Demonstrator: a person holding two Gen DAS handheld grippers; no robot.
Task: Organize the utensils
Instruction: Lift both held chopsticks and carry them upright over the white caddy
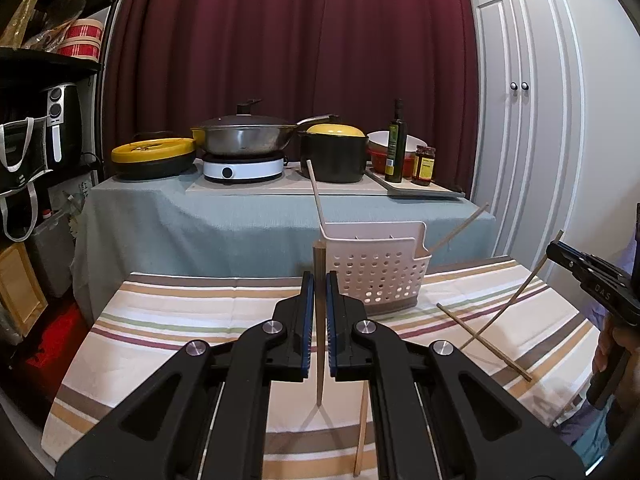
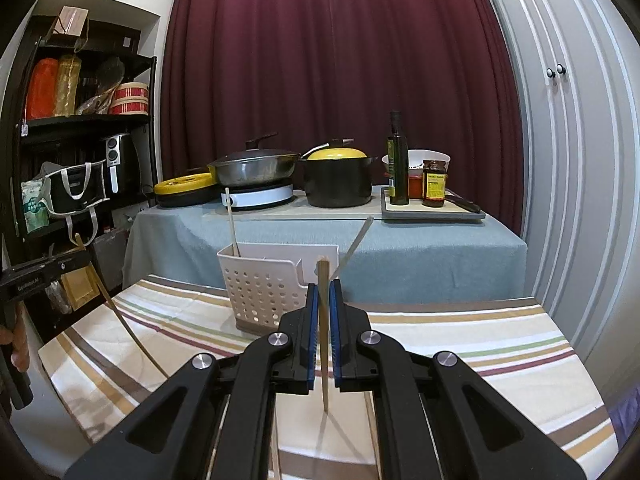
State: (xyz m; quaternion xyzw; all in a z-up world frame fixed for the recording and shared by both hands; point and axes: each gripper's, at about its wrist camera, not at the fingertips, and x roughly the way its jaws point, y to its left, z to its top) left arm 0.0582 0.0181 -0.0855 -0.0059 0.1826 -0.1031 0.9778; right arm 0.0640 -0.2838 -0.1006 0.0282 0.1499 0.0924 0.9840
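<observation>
While each chopstick is standing near upright between closed pads, we are logging positions. Left chopstick [image 1: 320, 320]: long axis running twelve to six, pinched by the left gripper [image 1: 320, 284], jaws narrowed onto it. Right chopstick [image 2: 324, 328]: same axis, clamped in the right gripper [image 2: 324, 292]. Basket [image 1: 380, 272]: lying at one o'clock of the left jaws, eleven o'clock of the right; we are judging neither arm clearly nearer. Loose chopsticks [image 1: 484, 340]: crossing on the striped cloth [image 1: 180, 320].
</observation>
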